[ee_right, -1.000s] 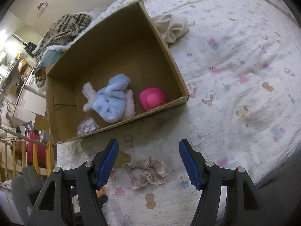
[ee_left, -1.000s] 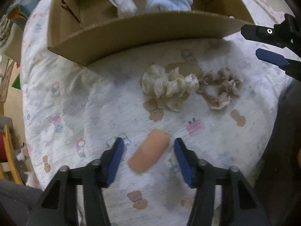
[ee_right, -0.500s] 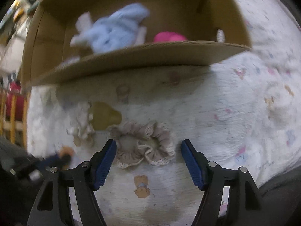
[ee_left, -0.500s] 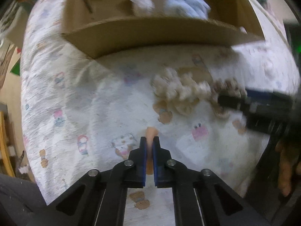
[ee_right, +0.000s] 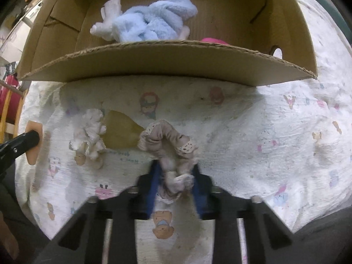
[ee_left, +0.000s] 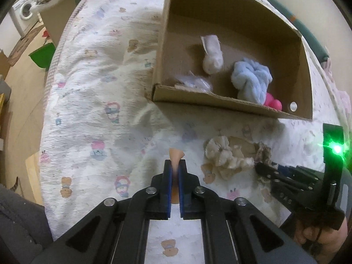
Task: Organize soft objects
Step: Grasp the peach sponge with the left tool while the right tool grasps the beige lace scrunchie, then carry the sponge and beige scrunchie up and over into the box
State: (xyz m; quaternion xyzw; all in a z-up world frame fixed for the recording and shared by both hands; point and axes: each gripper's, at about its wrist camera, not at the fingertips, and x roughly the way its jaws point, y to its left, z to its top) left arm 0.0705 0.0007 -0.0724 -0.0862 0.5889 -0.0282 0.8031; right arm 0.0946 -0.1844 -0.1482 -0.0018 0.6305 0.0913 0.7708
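Note:
My left gripper (ee_left: 175,165) is shut on a flat peach sponge (ee_left: 175,155), held above the printed quilt (ee_left: 92,110); the sponge also shows in the right wrist view (ee_right: 33,142). My right gripper (ee_right: 175,171) is shut on a beige lace-edged scrunchie (ee_right: 169,140), which bunches up between the blue pads. A cream scrunchie (ee_right: 90,136) lies on the quilt to its left, also in the left wrist view (ee_left: 222,156). An open cardboard box (ee_right: 165,63) stands behind and holds a light blue plush cloth (ee_right: 151,22), a white soft piece (ee_left: 212,54) and a pink toy (ee_left: 272,103).
A yellowish flat patch (ee_right: 121,132) lies between the two scrunchies. A small clear bag (ee_left: 193,82) is in the box's near corner. The bed's left edge drops to a wooden floor with a green bin (ee_left: 43,56) and a washing machine (ee_left: 25,14).
My right gripper has shut on the beige scrunchie, which was lying between open jaws. My left gripper has lifted the sponge and turned toward the box.

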